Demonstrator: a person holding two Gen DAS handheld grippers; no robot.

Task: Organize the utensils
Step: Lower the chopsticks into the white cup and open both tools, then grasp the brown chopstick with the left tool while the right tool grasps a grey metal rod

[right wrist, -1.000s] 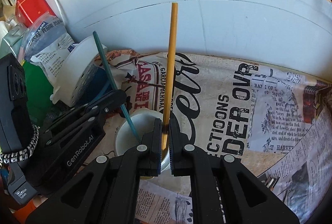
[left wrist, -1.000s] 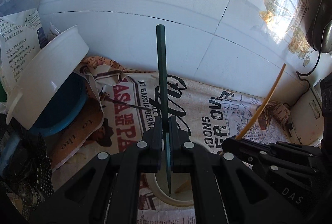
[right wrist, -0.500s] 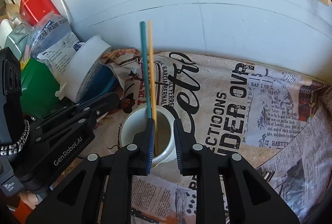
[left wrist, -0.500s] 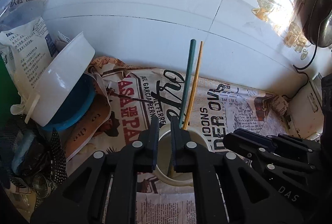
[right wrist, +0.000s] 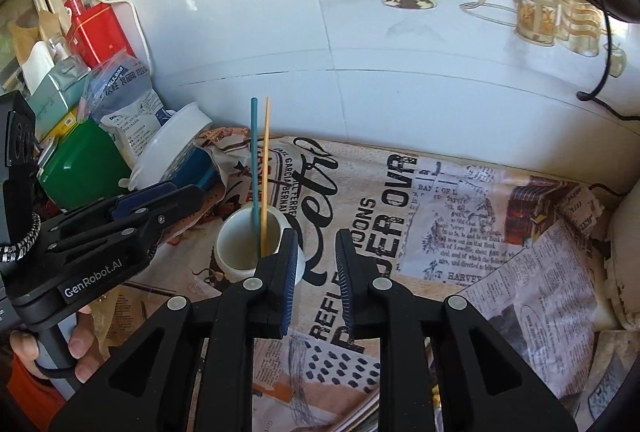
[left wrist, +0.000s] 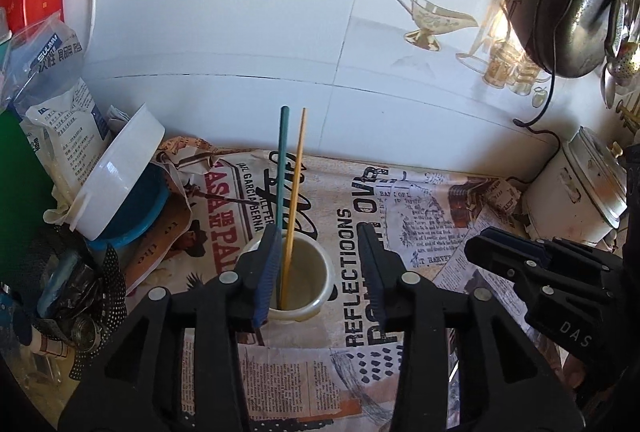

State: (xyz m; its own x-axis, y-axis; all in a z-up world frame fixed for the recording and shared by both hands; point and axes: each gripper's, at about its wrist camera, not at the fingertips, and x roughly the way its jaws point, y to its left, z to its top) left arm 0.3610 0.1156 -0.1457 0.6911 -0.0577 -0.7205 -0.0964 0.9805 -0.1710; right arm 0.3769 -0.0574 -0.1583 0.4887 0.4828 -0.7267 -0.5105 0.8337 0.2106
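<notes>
A white cup (left wrist: 322,292) (right wrist: 229,264) stands on the newspaper-print counter cover. A green chopstick (left wrist: 282,159) (right wrist: 253,151) and a yellow chopstick (left wrist: 297,171) (right wrist: 265,159) stand upright in it, side by side, leaning toward the tiled wall. My left gripper (left wrist: 317,234) hovers just above and in front of the cup. Its jaws are opening, and neither pad touches a chopstick. My right gripper (right wrist: 316,236) is open to the right of the cup with nothing between its fingers. Each gripper shows in the other's view, the right gripper (left wrist: 484,248) and the left gripper (right wrist: 188,193).
A tilted white tub (left wrist: 120,171) on a blue bowl, a printed bag (left wrist: 60,103), a green box (right wrist: 80,159) and a red tin (right wrist: 100,31) crowd the left. A white cooker (left wrist: 580,191) stands right. A strainer (left wrist: 572,11) hangs above. A hand (right wrist: 80,352) grips the left handle.
Both grippers let go of their chopsticks, which now stand together in the cup. Both grippers have drawn back and up, and their jaws stand wider, the left most.
</notes>
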